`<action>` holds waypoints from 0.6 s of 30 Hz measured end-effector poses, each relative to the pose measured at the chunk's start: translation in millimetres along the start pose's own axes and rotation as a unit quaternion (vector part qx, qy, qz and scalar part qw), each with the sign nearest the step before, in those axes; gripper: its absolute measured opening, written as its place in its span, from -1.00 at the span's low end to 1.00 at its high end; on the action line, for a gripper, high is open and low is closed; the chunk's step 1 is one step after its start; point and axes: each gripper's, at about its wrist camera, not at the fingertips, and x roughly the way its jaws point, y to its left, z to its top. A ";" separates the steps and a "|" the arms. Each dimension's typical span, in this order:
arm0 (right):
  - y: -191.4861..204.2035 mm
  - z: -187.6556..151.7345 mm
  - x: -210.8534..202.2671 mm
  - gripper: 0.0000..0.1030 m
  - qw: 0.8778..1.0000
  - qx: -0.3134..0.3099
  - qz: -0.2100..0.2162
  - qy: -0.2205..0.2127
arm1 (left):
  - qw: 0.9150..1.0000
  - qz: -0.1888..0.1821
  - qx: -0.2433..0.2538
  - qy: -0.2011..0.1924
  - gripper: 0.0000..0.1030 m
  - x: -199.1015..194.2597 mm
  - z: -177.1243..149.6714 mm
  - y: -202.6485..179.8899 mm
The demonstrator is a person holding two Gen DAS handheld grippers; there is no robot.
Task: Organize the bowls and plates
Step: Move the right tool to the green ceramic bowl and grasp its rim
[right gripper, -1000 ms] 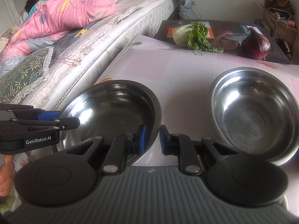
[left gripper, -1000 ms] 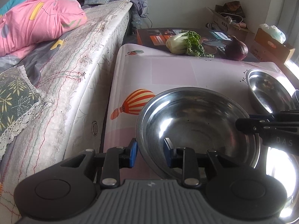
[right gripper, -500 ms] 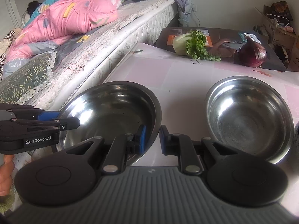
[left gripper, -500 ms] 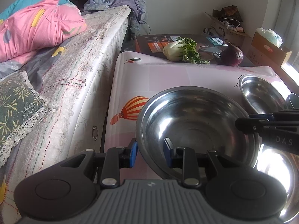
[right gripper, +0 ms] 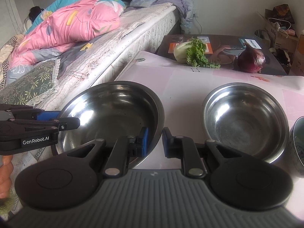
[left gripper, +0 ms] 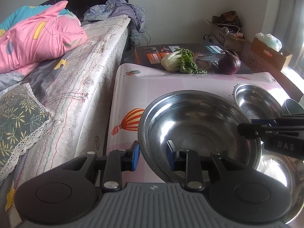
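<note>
Large steel bowl (left gripper: 197,131) raised above desk (left gripper: 171,81), left gripper (left gripper: 153,152) fingers pinching its left rim, right gripper (right gripper: 153,139) fingers pinching its right rim, second steel bowl (right gripper: 245,117) resting on desk to the right.

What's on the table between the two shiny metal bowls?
Nothing: in the right wrist view, only bare pink tablecloth separates the held bowl from the second bowl.
</note>
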 end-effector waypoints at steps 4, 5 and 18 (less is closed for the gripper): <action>-4.0 -2.4 -10.7 -0.70 1.000 0.006 0.000 -0.005 | 1.000 -0.003 0.004 -0.005 -0.42 -7.8 0.8 -6.1; -4.7 -2.7 -13.2 -0.70 1.000 0.007 0.000 -0.007 | 1.000 -0.004 0.005 -0.006 -0.42 -9.4 1.3 -7.6; -44.4 -19.3 -53.7 -0.69 0.998 0.051 -0.029 -0.021 | 0.997 -0.042 0.055 -0.021 -0.42 -19.7 14.8 -59.9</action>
